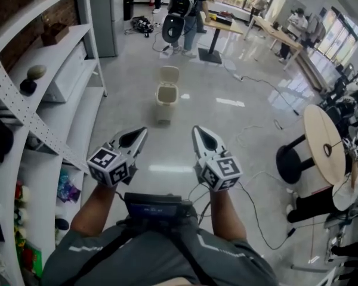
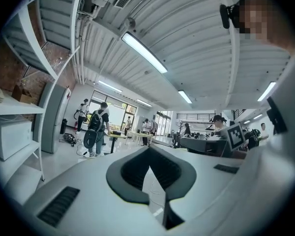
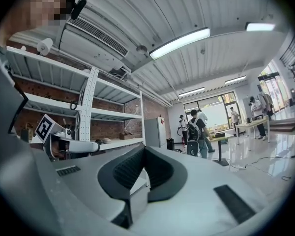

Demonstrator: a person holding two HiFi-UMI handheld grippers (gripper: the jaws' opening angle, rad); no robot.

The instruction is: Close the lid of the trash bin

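Head view: the trash bin [image 1: 166,99] stands on the floor [image 1: 227,136], its lid [image 1: 169,74] raised upright, well ahead of the left gripper [image 1: 142,132] and right gripper [image 1: 196,130].
Left gripper view: jaws closed tip to tip, nothing between.
Right gripper view: jaws likewise closed, empty.

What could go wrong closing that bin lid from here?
1. The trash bin stands loose on the glossy floor; pushing its raised lid hard may tip or slide it.
2. A cable lies on the floor right of the bin: a possible trip hazard walking up.
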